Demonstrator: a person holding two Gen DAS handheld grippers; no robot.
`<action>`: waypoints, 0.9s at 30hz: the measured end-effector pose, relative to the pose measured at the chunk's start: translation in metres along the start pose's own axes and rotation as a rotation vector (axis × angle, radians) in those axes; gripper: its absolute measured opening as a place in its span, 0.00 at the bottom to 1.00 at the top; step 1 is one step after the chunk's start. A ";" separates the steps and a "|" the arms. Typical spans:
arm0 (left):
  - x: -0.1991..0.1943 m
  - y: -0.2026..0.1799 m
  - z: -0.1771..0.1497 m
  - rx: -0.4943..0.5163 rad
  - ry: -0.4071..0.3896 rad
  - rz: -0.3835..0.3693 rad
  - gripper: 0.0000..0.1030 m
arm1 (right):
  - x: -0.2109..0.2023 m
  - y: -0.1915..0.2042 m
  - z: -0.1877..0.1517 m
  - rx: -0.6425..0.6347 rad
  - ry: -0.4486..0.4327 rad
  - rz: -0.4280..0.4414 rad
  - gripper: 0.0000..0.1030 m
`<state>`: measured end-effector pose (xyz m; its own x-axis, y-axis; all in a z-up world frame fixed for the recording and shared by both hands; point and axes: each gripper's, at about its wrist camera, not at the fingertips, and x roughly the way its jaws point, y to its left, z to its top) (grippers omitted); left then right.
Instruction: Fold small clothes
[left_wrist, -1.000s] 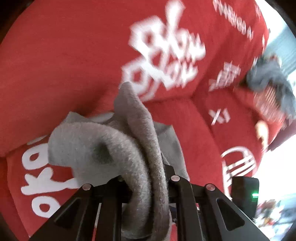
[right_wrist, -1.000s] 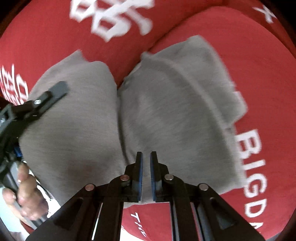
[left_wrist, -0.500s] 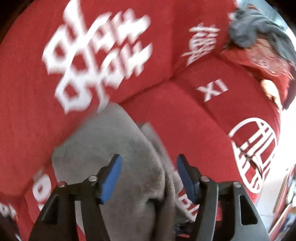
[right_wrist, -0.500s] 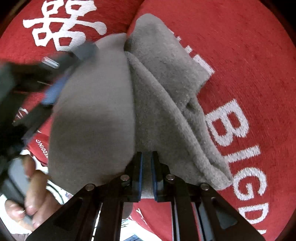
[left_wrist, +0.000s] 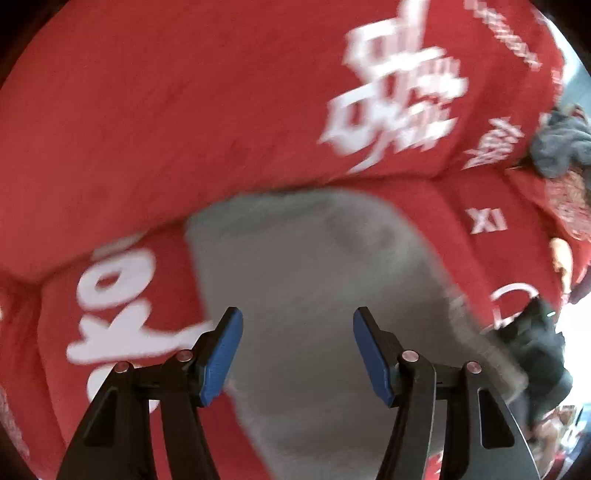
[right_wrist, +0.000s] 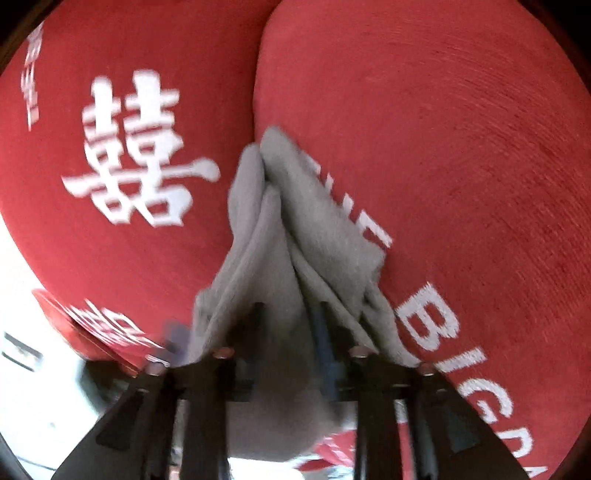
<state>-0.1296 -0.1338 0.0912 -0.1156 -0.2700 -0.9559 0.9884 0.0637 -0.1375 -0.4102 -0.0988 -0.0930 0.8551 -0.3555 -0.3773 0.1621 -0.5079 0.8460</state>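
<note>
On a red sofa cover (left_wrist: 184, 122) printed with white characters, a grey garment (left_wrist: 314, 295) lies folded, filling the middle of the left wrist view from the centre down to 6 o'clock. The left gripper (left_wrist: 297, 350) hangs above it with its jaws spread wide and nothing between the blue pads (left_wrist: 221, 358); grey fabric shows through the gap. At 3 o'clock in that view a dark grey bundle of cloth (left_wrist: 561, 147) sits well apart, near the far end of the sofa, and a black device (left_wrist: 535, 350) shows at 4 o'clock beside the garment's edge.

In the right wrist view the same grey garment (right_wrist: 273, 236) rises in bunched folds from 6 o'clock toward the centre, along the seam between two red cushions (right_wrist: 443, 147). The right gripper (right_wrist: 288, 332) has its fingers parted with grey fabric draped between and over them; the frame is blurred, so whether the fingers press the cloth cannot be told. A white double-happiness character (right_wrist: 136, 151) sits at 9 o'clock.
</note>
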 end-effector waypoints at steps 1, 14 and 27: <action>0.003 0.011 -0.005 -0.020 0.013 0.014 0.62 | -0.005 -0.001 0.002 0.015 0.001 0.023 0.42; 0.028 0.053 -0.025 -0.110 0.045 0.038 0.62 | 0.006 0.061 0.025 -0.128 0.105 -0.078 0.60; 0.043 0.034 -0.034 0.009 0.053 0.059 0.76 | 0.018 0.114 -0.002 -0.644 0.110 -0.579 0.13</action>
<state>-0.1043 -0.1105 0.0366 -0.0619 -0.2149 -0.9747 0.9945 0.0695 -0.0785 -0.3757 -0.1617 -0.0028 0.5893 -0.0843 -0.8035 0.8044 -0.0311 0.5933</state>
